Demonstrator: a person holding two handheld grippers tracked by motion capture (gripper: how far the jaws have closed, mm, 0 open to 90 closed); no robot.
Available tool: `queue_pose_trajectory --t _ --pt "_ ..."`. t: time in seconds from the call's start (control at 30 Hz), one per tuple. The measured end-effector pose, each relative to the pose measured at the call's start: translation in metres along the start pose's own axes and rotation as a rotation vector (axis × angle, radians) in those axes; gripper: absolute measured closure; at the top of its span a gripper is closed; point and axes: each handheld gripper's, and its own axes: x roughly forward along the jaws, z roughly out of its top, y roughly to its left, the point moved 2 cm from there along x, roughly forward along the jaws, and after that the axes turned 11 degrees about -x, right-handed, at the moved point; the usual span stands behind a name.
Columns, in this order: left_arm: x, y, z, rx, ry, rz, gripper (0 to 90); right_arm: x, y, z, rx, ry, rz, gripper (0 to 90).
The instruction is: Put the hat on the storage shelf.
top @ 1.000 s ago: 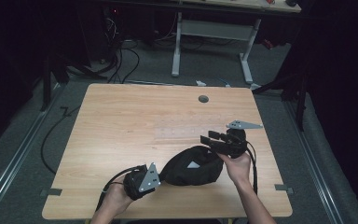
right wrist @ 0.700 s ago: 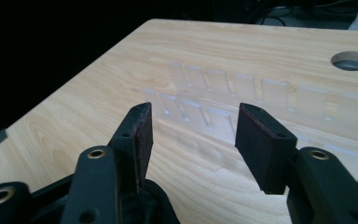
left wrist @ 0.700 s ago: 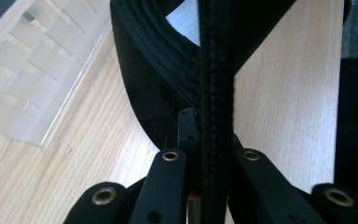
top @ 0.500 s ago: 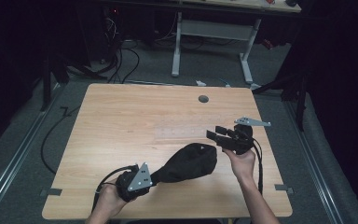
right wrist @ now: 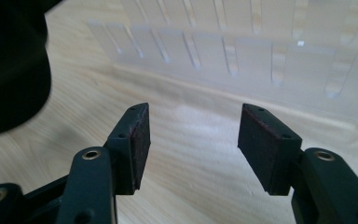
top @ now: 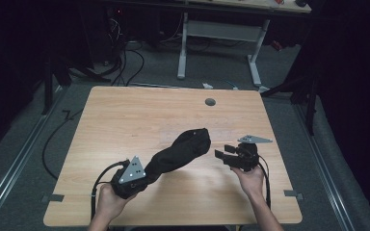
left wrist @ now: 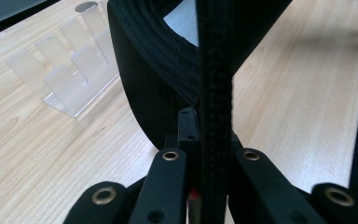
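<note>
Garment: a black cloth is held up off the table, slanting from the near left corner area up toward the middle; in the left gripper view its thick stitched hem runs straight up between the jaws, with a paler lining showing behind.
Left gripper: the left gripper is pinched on the hem, jaws pressed hard together on the fabric edge.
Right gripper: the right gripper is spread and holds nothing; its jaws have just been opening, with bare wood between the pads. It lies just beside the cloth's far end, not touching.
Rack: a clear slotted rack is seen on the table ahead of the right gripper, and again to the side in the left gripper view.
Step in hand: judged to be a second grip on the hanging cloth, so that it can be spread or folded.
How to do it well: the left pinch is best kept firm and raised, so the cloth stays taut. The right jaws are best brought round one single edge near the free end, not a bunched fold, and closed only once the fabric sits deep between the pads.
Risk: the rack may be knocked if the cloth is swung.
</note>
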Motion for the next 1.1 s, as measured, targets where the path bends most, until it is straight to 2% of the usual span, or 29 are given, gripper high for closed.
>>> queue_pose_trajectory --t 0.03,0.23,0.3,0.5,0.7,0.77,0.93,1.0,1.1 --pt "0.002 0.002 0.002 -0.010 -0.013 0.005 86.3 0.004 0.001 -0.008 -0.005 0.026 -0.009 43.7" --pt "0.005 0.004 0.012 -0.050 -0.055 0.011 86.3 0.013 0.004 -0.025 -0.048 0.077 -0.042 43.1" --pt "0.005 0.005 0.015 -0.053 -0.066 0.016 86.3 0.017 0.005 -0.033 -0.067 0.091 -0.066 42.9" --pt "0.010 0.009 0.025 -0.074 -0.097 0.034 86.3 0.023 0.004 -0.044 -0.088 0.115 -0.100 42.6" --pt "0.016 0.012 0.037 -0.113 -0.143 0.044 86.3 0.026 0.002 -0.052 -0.096 0.125 -0.133 41.7" --pt "0.018 0.014 0.040 -0.125 -0.152 0.047 86.3 0.028 0.002 -0.054 -0.112 0.126 -0.145 41.4" --pt "0.023 0.016 0.047 -0.128 -0.177 0.059 86.2 0.028 0.003 -0.056 -0.136 0.124 -0.174 41.6" --pt "0.024 0.016 0.051 -0.145 -0.193 0.060 86.3 0.029 0.005 -0.056 -0.155 0.133 -0.190 41.4" --pt "0.026 0.016 0.058 -0.168 -0.212 0.059 86.3 0.029 0.007 -0.056 -0.157 0.134 -0.194 40.8"
